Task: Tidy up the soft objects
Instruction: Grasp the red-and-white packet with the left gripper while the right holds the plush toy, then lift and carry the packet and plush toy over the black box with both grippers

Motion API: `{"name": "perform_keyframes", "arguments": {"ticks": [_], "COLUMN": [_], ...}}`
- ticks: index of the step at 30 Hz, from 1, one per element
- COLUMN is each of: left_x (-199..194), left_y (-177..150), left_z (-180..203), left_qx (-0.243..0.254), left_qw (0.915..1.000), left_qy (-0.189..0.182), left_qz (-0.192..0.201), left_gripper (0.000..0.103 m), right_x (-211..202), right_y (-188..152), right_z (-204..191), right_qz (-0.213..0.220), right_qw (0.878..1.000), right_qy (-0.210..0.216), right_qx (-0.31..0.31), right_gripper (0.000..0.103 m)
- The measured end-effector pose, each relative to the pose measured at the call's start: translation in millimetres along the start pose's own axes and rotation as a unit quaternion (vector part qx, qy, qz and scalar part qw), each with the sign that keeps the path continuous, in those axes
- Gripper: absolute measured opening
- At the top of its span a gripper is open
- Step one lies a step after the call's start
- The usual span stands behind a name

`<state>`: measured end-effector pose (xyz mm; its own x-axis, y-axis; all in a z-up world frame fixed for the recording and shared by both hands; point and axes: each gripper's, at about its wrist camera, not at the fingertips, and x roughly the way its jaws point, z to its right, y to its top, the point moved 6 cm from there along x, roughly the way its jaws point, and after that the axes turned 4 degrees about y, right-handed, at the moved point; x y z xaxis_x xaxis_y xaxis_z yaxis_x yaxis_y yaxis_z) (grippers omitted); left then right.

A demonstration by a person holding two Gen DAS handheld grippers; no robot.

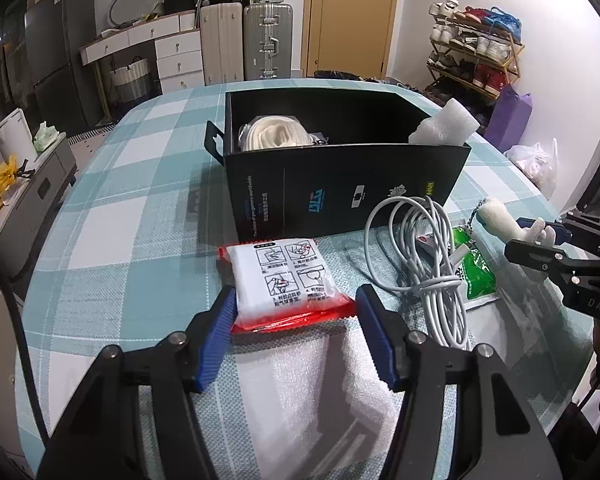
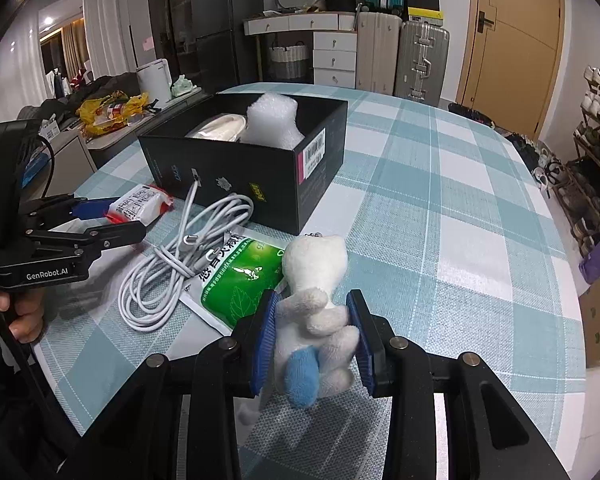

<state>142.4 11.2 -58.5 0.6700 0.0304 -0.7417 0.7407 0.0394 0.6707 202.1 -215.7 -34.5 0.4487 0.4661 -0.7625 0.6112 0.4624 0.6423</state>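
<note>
Left claw (image 1: 296, 316): its blue pads (image 1: 216, 336) sit on either side of the near end of a white and red packet (image 1: 286, 284) and press against its edges; the packet lies flat on the desk (image 1: 132, 240).
Right claw (image 2: 314, 340): closed tight on a white plush toy (image 2: 316, 292) with a blue patch; the toy stands upright between the pads, its head above the fingertips.
Plush toy, place: on the right side of the desk, just in front of the black box (image 2: 244, 168), touching the green pouch (image 2: 240, 280).
Green pouch: flat on the desk, partly under the toy and the cable.
White cable (image 1: 424, 256): a loose coil between the packet and the pouch, one end resting against the box's front wall.
Black box, contents: open on top; a cream rolled bundle (image 1: 274, 132) on its left side, a lump of white foam wrap (image 2: 274, 120) on its right, sticking up past the rim.
Desk: covered in a teal and white checked cloth.
Person: a hand (image 2: 24, 312) grips the left tool's handle.
Room behind: suitcases (image 1: 266, 40), a drawer unit, a yellow door, a shoe rack (image 1: 476, 52) at the right.
</note>
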Motion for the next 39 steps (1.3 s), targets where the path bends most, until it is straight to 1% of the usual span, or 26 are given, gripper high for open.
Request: {"name": "perform_keyframes", "arguments": {"ticks": [5, 6, 7, 8, 10, 21, 25, 27, 29, 30, 31, 32, 35, 37, 39], "left_x": [3, 4, 4, 6, 5, -3, -6, -4, -1, -1, 0, 0, 8, 14, 18], "left_y": [-2, -3, -3, -4, -4, -3, -5, -5, -3, -2, -1, 1, 4, 6, 10], "left_z": [1, 2, 2, 2, 1, 6, 6, 3, 0, -2, -2, -2, -3, -2, 0], "left_qx": [0.002, 0.004, 0.005, 0.005, -0.001, 0.01, 0.009, 0.002, -0.011, -0.018, -0.022, -0.025, -0.039, -0.052, -0.061], "left_qw": [1.0, 1.0, 1.0, 0.9999, 0.9998, 0.9997, 0.9995, 0.9994, 0.9993, 0.9993, 0.9992, 0.9992, 0.9984, 0.997, 0.9964], "left_qy": [-0.002, -0.003, -0.001, -0.004, -0.012, -0.021, -0.026, -0.03, -0.026, -0.025, -0.025, -0.025, -0.023, -0.033, -0.034], "left_qz": [-0.004, -0.006, -0.007, -0.014, -0.014, -0.006, -0.012, -0.019, -0.024, -0.023, -0.02, -0.019, -0.035, -0.047, -0.049], "left_gripper": [0.059, 0.055, 0.02, 0.021, 0.021, 0.018, 0.018, 0.022, 0.032, 0.046, 0.052, 0.052, 0.052, 0.053, 0.053], "right_x": [-1, -1, -1, -1, -1, -3, -5, -5, -5, -5, -5, -6, -10, -11, -12], "right_y": [0, 0, 0, 0, 0, 2, 2, 2, 2, 2, 3, 3, 3, 3, 3], "right_z": [0, 0, 0, 0, 0, -1, -2, -2, -1, -1, -1, -1, 1, 2, 2], "right_qz": [0.002, 0.002, 0.002, 0.002, 0.002, 0.008, 0.01, 0.01, 0.01, 0.01, 0.011, 0.013, 0.016, 0.018, 0.019], "right_qw": [1.0, 1.0, 1.0, 1.0, 1.0, 1.0, 1.0, 1.0, 1.0, 1.0, 1.0, 1.0, 1.0, 1.0, 1.0], "right_qy": [0.0, -0.001, 0.0, 0.0, 0.0, 0.002, 0.002, 0.001, 0.002, 0.001, 0.001, 0.001, 0.001, 0.001, 0.001], "right_qx": [-0.001, 0.0, 0.0, 0.0, 0.0, -0.002, -0.003, -0.002, -0.002, -0.002, -0.002, -0.002, 0.0, 0.002, 0.003], "right_gripper": [0.036, 0.036, 0.036, 0.036, 0.036, 0.036, 0.036, 0.036, 0.036, 0.036, 0.036, 0.036, 0.036, 0.036, 0.036]}}
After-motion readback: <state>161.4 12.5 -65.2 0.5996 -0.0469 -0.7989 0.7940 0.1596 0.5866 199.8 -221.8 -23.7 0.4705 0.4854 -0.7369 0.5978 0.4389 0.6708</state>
